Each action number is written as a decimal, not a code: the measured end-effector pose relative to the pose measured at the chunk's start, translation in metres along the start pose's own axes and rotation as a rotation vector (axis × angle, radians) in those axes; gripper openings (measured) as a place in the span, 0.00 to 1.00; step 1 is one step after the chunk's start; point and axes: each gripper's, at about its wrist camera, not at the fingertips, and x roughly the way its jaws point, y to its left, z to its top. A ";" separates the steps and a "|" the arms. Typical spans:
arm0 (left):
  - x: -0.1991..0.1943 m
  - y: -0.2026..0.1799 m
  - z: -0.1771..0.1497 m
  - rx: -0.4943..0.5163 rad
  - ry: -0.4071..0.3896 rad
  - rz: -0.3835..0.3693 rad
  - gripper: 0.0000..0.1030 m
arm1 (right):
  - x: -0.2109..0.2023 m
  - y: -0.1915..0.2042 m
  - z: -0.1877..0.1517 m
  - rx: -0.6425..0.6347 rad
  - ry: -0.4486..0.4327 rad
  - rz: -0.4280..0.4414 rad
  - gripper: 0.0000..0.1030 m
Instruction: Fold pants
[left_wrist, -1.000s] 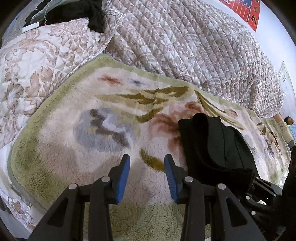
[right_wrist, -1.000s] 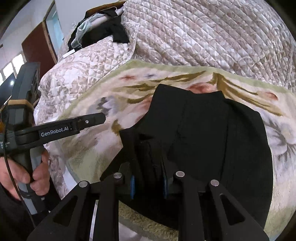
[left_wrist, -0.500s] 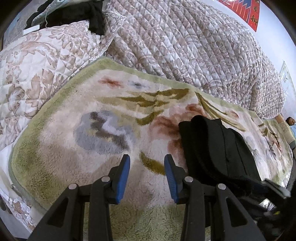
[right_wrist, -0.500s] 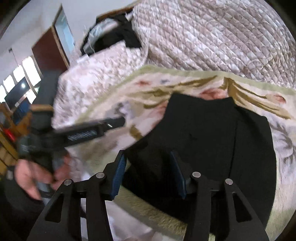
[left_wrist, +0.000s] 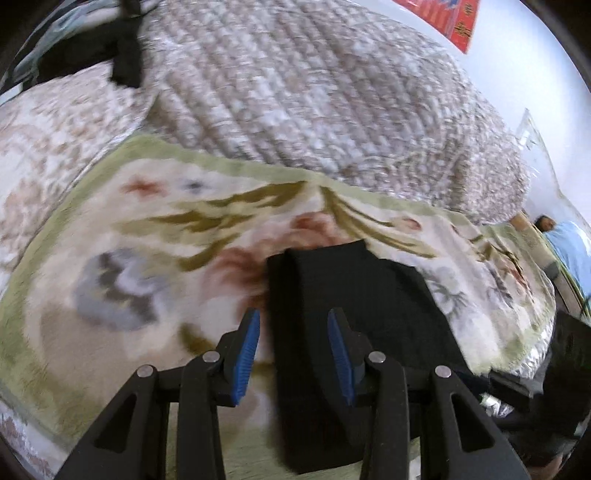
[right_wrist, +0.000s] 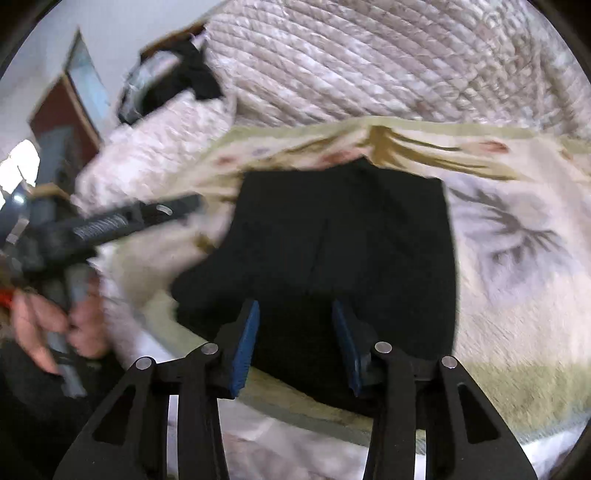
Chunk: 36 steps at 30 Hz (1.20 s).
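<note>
Pants (left_wrist: 354, 317), black, lie folded into a compact rectangular stack on the floral fleece blanket (left_wrist: 140, 266). In the left wrist view the stack sits directly ahead of the left tool (left_wrist: 293, 343); its left edge runs between the two blue pads and the bulk extends ahead and to the right of that tool. The left tool is released, jaws spread apart, with nothing clamped between them.

In the right wrist view the pants (right_wrist: 343, 243) fill the area straight ahead of the right tool (right_wrist: 295, 341), with the near edge of the stack lying between and below the pads. The right tool is likewise released, jaws spread, not pinching the fabric. Whether its pads touch the cloth cannot be told.

To the left of the right tool, the left tool (right_wrist: 122, 221) appears blurred, held by a hand (right_wrist: 44, 325). Beyond the blanket, ahead of both tools, a quilted beige bedspread (left_wrist: 314, 103) rises in a mound.
</note>
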 end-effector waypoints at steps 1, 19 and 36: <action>0.003 -0.005 0.004 0.016 0.004 -0.002 0.40 | -0.003 -0.005 0.007 0.014 -0.017 -0.005 0.40; 0.082 -0.028 0.019 0.132 0.090 0.043 0.44 | 0.069 -0.106 0.079 0.119 0.023 -0.203 0.07; 0.051 -0.037 0.008 0.175 0.051 0.058 0.48 | 0.015 -0.077 0.060 0.078 -0.070 -0.204 0.10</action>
